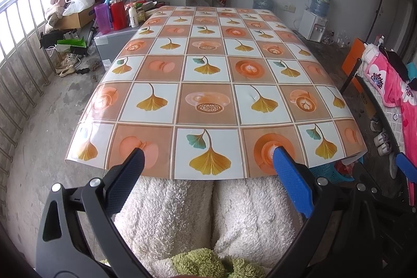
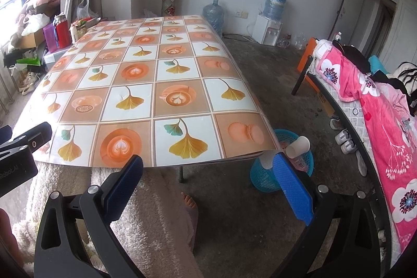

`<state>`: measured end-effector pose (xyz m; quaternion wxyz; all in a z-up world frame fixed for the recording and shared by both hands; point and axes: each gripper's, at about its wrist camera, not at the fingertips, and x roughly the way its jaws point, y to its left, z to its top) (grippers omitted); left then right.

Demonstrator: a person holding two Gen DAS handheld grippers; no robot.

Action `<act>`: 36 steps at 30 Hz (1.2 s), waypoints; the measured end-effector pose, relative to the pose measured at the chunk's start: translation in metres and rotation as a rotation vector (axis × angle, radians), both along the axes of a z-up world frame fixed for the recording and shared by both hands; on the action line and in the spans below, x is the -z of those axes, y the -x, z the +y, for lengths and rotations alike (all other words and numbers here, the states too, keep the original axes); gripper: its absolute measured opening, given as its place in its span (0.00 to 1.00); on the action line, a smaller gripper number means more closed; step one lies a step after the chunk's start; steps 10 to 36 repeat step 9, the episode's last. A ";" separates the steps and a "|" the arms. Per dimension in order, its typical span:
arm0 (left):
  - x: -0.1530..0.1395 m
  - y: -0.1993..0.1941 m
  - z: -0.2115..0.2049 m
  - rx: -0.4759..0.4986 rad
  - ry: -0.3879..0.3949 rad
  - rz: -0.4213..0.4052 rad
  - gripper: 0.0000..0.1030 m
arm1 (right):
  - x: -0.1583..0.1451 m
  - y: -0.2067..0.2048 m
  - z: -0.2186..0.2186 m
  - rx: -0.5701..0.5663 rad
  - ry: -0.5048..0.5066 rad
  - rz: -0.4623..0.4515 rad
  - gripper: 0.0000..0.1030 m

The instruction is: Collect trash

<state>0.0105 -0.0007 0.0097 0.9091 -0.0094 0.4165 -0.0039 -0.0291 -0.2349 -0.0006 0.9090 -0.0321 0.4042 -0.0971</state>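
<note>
A blue mesh waste basket (image 2: 263, 179) stands on the floor under the table's near right corner, with white paper cups (image 2: 298, 147) and other litter in it. In the left wrist view only a slice of the basket (image 1: 329, 170) shows past the tablecloth edge. My right gripper (image 2: 208, 159) is open and holds nothing, its fingertips just left of the basket. My left gripper (image 1: 208, 151) is open too, level with the table's near edge above a person's fleece-covered lap. The table (image 1: 206, 106) wears an orange and white tile-patterned cloth with nothing lying on it.
A bed with a pink flowered blanket (image 2: 378, 106) runs along the right, shoes (image 2: 345, 141) beneath it. A person's bare foot (image 2: 189, 199) rests on the floor near the table leg. Bottles (image 1: 114, 13), boxes and clothes crowd the far left; a water dispenser (image 2: 271, 25) stands at the back wall.
</note>
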 end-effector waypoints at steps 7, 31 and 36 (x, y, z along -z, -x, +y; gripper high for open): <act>0.002 0.002 0.001 -0.003 0.007 0.010 0.92 | -0.001 0.000 0.000 -0.001 0.001 -0.001 0.94; 0.001 0.002 0.002 -0.002 0.007 0.009 0.92 | 0.000 0.000 0.000 -0.002 0.000 0.000 0.94; 0.001 0.002 0.002 -0.002 0.007 0.009 0.92 | 0.000 0.000 0.000 -0.002 0.000 0.000 0.94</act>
